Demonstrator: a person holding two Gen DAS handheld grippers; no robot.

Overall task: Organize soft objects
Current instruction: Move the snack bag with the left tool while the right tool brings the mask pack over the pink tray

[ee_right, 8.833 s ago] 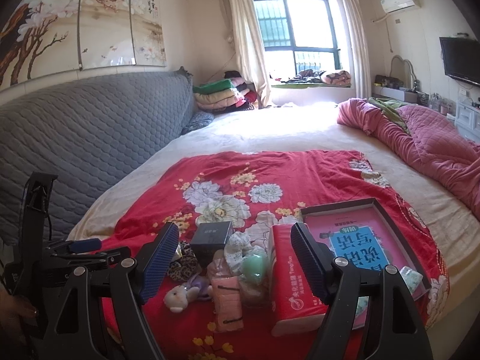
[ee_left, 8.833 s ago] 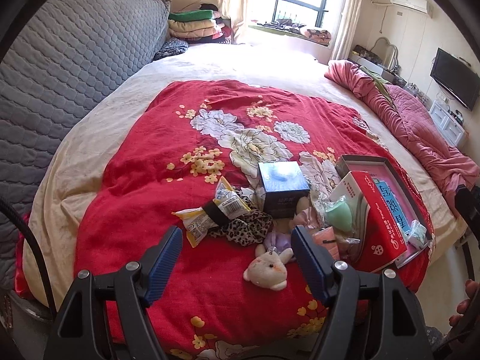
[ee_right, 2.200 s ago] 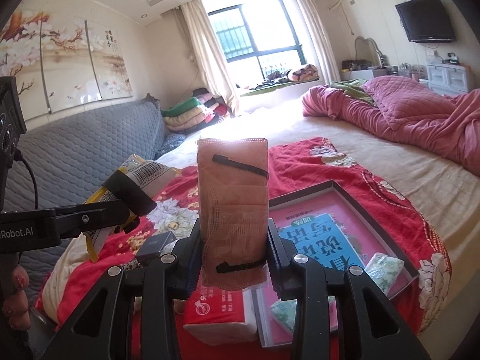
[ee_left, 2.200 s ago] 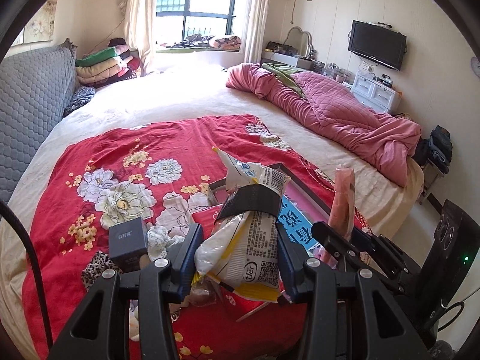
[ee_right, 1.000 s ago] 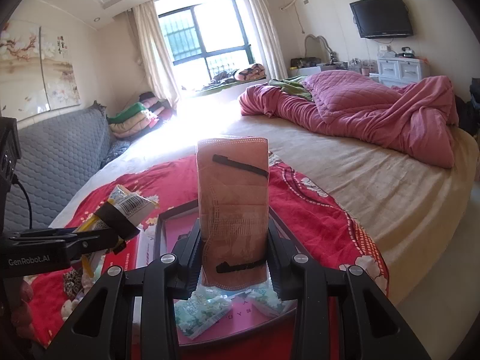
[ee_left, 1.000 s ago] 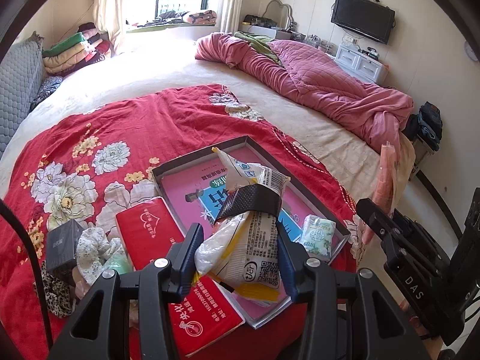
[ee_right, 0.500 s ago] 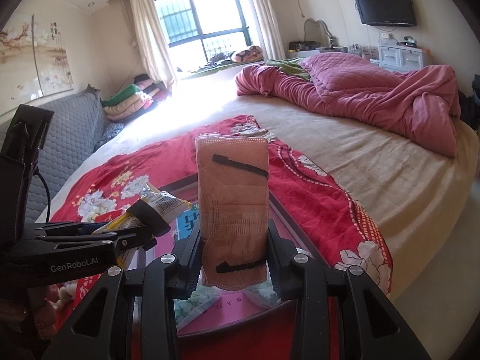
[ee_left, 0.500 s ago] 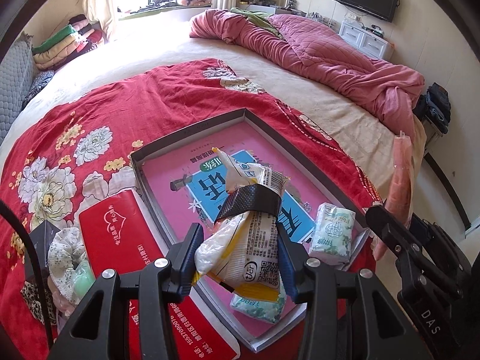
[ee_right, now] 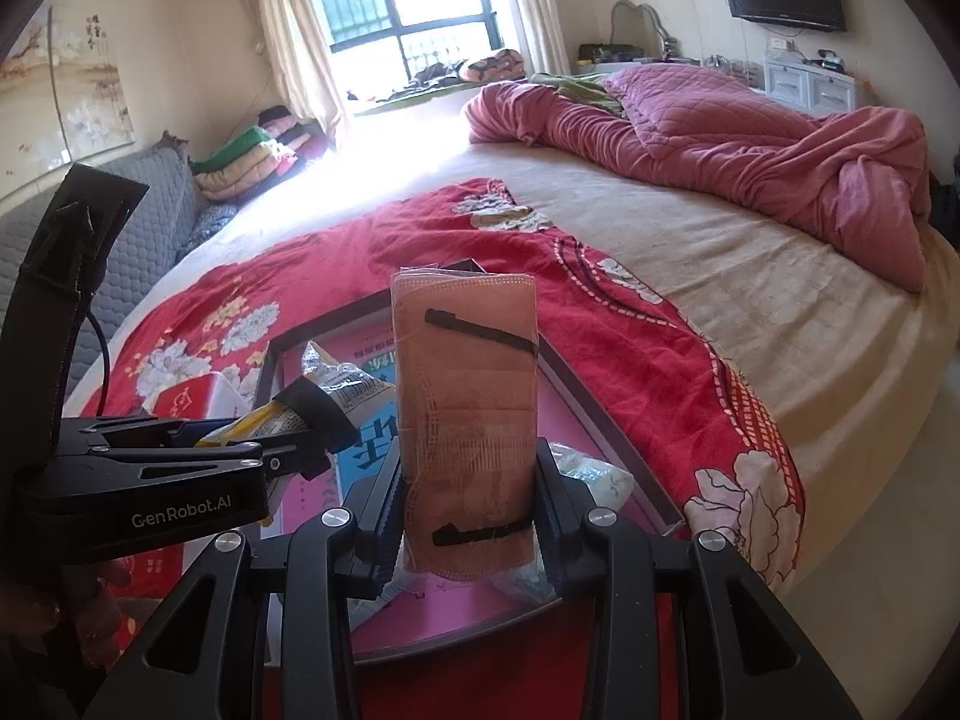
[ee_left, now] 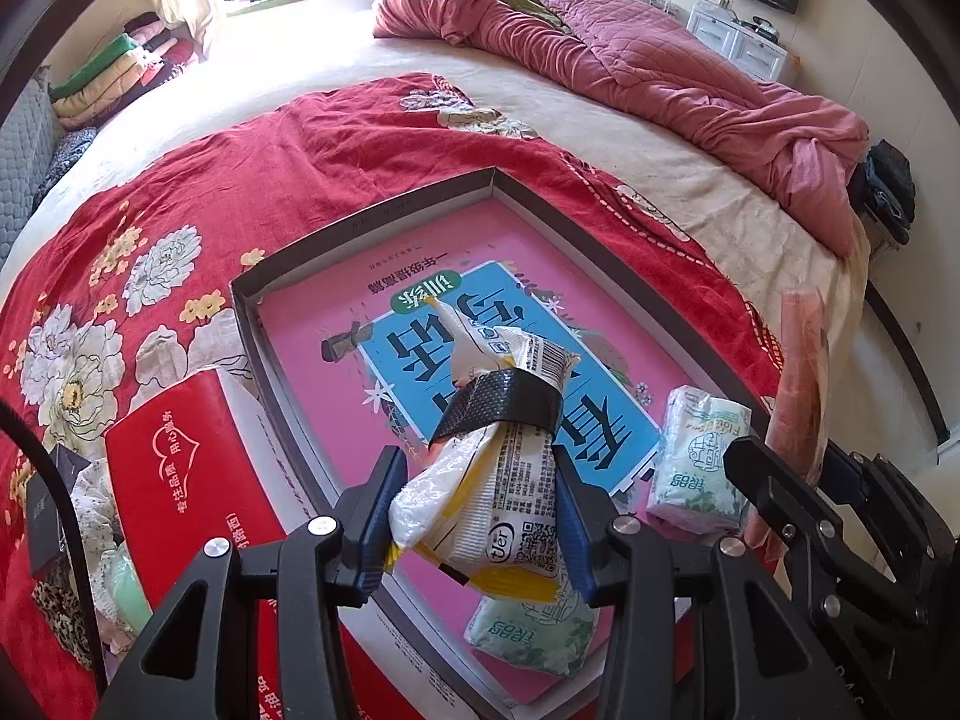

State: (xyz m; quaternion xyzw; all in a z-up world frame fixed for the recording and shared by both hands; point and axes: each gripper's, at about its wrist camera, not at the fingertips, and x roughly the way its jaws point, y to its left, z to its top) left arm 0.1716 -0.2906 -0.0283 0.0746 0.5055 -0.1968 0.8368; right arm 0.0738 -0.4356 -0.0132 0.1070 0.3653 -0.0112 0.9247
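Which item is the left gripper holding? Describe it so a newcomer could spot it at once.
On the red floral blanket lies a shallow tray with a pink bottom. Above it the left gripper holds a white-and-yellow snack bag. Unlike the green tissue packs nearby, it has a black band around its middle.

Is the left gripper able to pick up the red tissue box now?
Probably not yet. The left gripper is shut on a snack bag over the tray, so its jaws are occupied; the red tissue box lies uncovered beside it.

The snack packet [ee_left: 498, 480] hides part of the box's [ee_left: 360, 222] blue label; print unreadable.
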